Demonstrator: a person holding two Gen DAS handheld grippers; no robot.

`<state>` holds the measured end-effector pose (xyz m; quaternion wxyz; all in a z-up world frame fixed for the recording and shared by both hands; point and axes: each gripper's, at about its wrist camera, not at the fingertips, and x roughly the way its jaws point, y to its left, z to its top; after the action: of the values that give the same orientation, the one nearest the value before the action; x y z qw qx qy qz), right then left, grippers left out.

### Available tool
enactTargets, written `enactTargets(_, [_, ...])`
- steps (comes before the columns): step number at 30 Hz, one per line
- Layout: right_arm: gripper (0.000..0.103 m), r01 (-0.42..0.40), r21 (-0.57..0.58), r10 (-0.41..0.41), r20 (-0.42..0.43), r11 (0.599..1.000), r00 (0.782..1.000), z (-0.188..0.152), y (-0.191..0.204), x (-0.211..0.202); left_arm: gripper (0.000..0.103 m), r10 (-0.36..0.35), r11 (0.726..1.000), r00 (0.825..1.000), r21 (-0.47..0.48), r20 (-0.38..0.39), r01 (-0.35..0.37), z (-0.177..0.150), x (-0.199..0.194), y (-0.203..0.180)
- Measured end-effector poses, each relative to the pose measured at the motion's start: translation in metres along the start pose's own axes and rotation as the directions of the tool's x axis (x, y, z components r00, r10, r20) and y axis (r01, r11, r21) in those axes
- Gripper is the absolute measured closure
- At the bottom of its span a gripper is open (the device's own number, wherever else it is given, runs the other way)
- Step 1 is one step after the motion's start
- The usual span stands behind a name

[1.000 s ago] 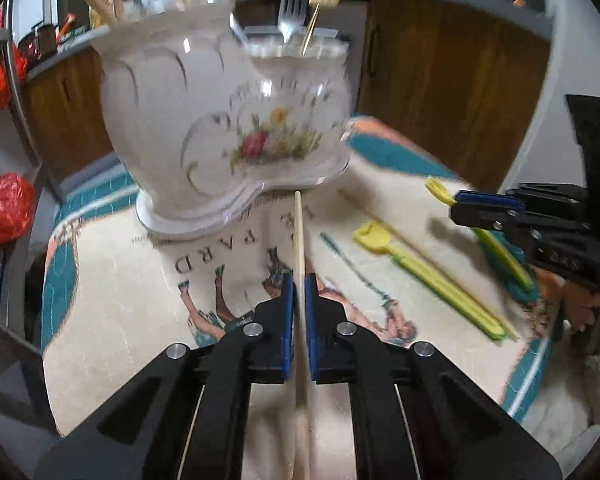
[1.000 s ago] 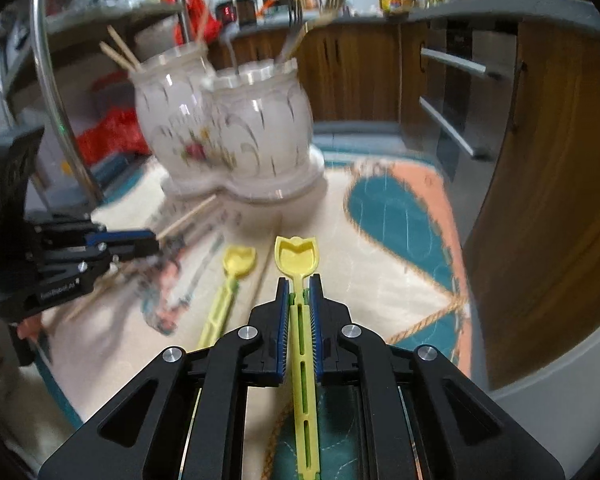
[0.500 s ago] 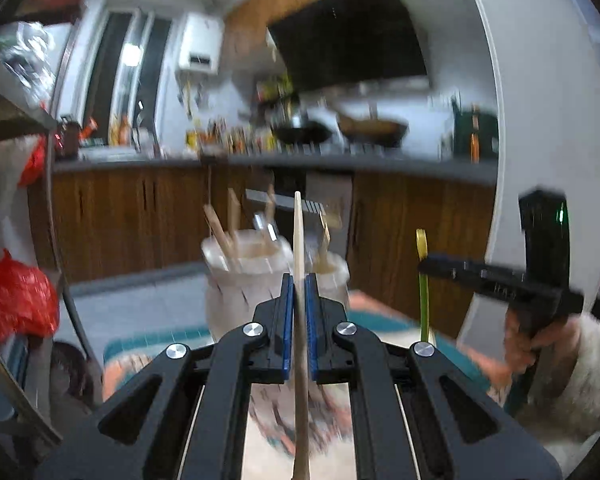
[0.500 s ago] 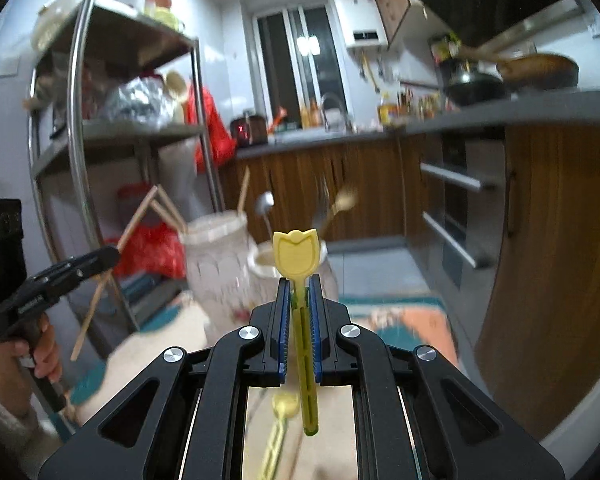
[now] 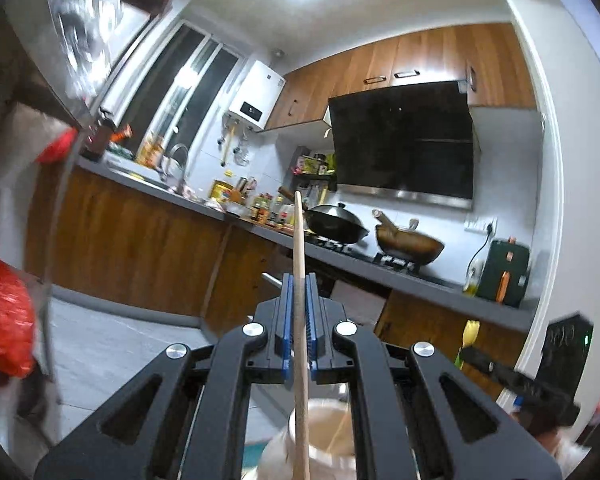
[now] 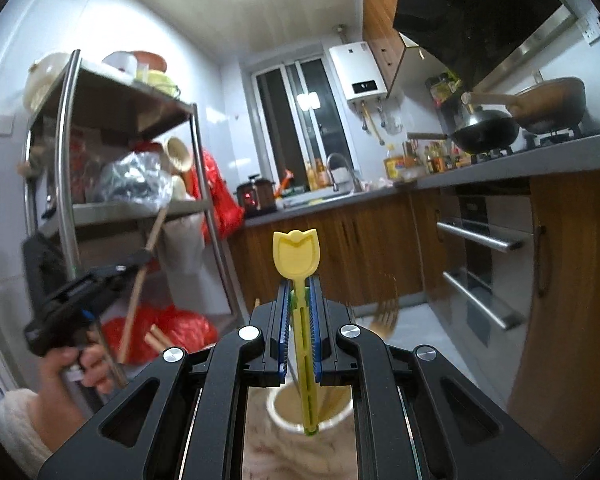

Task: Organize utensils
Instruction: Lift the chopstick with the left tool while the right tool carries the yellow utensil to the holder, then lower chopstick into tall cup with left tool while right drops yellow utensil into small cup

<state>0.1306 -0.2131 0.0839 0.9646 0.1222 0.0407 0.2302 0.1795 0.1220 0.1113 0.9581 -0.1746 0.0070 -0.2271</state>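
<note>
Currently, items as I see them from my station:

- Left gripper — clenched on a wooden chopstick, which stands upright between the blue pads and reaches up past the fingertips. In the right wrist view I see the same gripper on the left, in a hand with a pale fuzzy sleeve.
- Right gripper — clamped on a yellow utensil, its tulip-shaped head above the pads and its slotted handle hanging below them.
- White holder — near and low under both grippers; the utensil's lower tip is over its open mouth. Blurred in both views.
- Gold fork — blurred, rising from the holder on the right.
</note>
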Motion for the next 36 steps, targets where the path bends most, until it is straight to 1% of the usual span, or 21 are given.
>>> enactTargets(1, [0.093, -0.005, 0.009, 0.005, 0.008, 1.0, 1.0, 0.0, -0.002, 0.004, 0.097, -0.031, 0.999, 0.999, -0.033, -0.009, 0.03, -0.001, 0.016, 0.004])
enactTargets(2, [0.093, -0.01, 0.015, 0.01, 0.012, 1.0, 1.0, -0.001, -0.003, 0.006, 0.097, -0.043, 0.998, 0.999, -0.052, -0.016, 0.042, -0.001, 0.027, 0.007])
enactTargets(5, [0.093, -0.018, 0.03, 0.018, 0.015, 0.999, 1.0, -0.005, -0.007, 0.015, 0.097, -0.095, 0.993, 0.994, -0.08, -0.045, 0.091, -0.007, 0.063, 0.01])
enactTargets(8, [0.093, -0.025, 0.042, 0.025, -0.002, 0.999, 1.0, -0.009, -0.011, 0.022, 0.097, -0.151, 0.984, 0.987, -0.101, -0.051, 0.145, -0.015, 0.082, 0.009])
enactTargets(11, [0.093, -0.034, 0.072, 0.035, -0.019, 0.997, 0.999, -0.014, -0.016, 0.027, 0.097, -0.171, 0.981, 0.984, -0.099, -0.059, 0.164, -0.022, 0.095, 0.006])
enactTargets(14, [0.093, -0.031, 0.066, 0.034, -0.047, 0.997, 0.998, -0.02, -0.015, 0.032, 0.097, -0.18, 0.981, 0.981, -0.091, -0.076, 0.173, -0.032, 0.099, 0.003])
enactTargets(17, [0.093, -0.023, 0.06, 0.027, -0.068, 0.998, 0.997, -0.025, -0.015, 0.036, 0.097, -0.18, 0.982, 0.98, -0.07, -0.087, 0.174, -0.037, 0.093, 0.002])
enactTargets(22, [0.093, 0.008, 0.028, -0.004, -0.142, 1.0, 0.99, -0.038, -0.016, 0.047, 0.097, -0.125, 0.992, 0.984, -0.01, -0.13, 0.124, -0.043, 0.073, 0.004])
enactTargets(24, [0.093, 0.018, 0.011, -0.016, -0.173, 1.0, 0.985, -0.044, -0.016, 0.052, 0.097, -0.11, 0.993, 0.981, 0.022, -0.161, 0.115, -0.045, 0.065, 0.002])
enactTargets(30, [0.092, 0.023, -0.007, -0.023, -0.238, 1.0, 0.971, -0.054, -0.014, 0.061, 0.097, -0.084, 0.988, 0.976, 0.107, -0.202, 0.107, -0.05, 0.052, -0.011])
enactTargets(31, [0.091, 0.021, -0.003, -0.021, -0.242, 1.0, 0.97, -0.054, -0.013, 0.062, 0.097, -0.073, 0.988, 0.976, 0.118, -0.204, 0.099, -0.049, 0.05, -0.013])
enactTargets(32, [0.083, 0.02, 0.003, -0.018, -0.244, 1.0, 0.97, -0.054, -0.013, 0.062, 0.097, -0.063, 0.988, 0.977, 0.126, -0.204, 0.09, -0.047, 0.048, -0.015])
enactTargets(33, [0.073, 0.013, 0.012, -0.01, -0.242, 1.0, 0.97, -0.053, -0.013, 0.06, 0.097, -0.055, 0.988, 0.978, 0.132, -0.202, 0.083, -0.045, 0.046, -0.017])
enactTargets(34, [0.069, 0.009, 0.017, -0.005, -0.236, 1.0, 0.972, -0.052, -0.013, 0.058, 0.097, -0.047, 0.987, 0.978, 0.14, -0.202, 0.076, -0.042, 0.043, -0.02])
enactTargets(36, [0.068, 0.007, 0.016, -0.004, -0.225, 1.0, 0.974, -0.049, -0.011, 0.05, 0.096, -0.033, 0.987, 0.979, 0.148, -0.203, 0.064, -0.038, 0.039, -0.023])
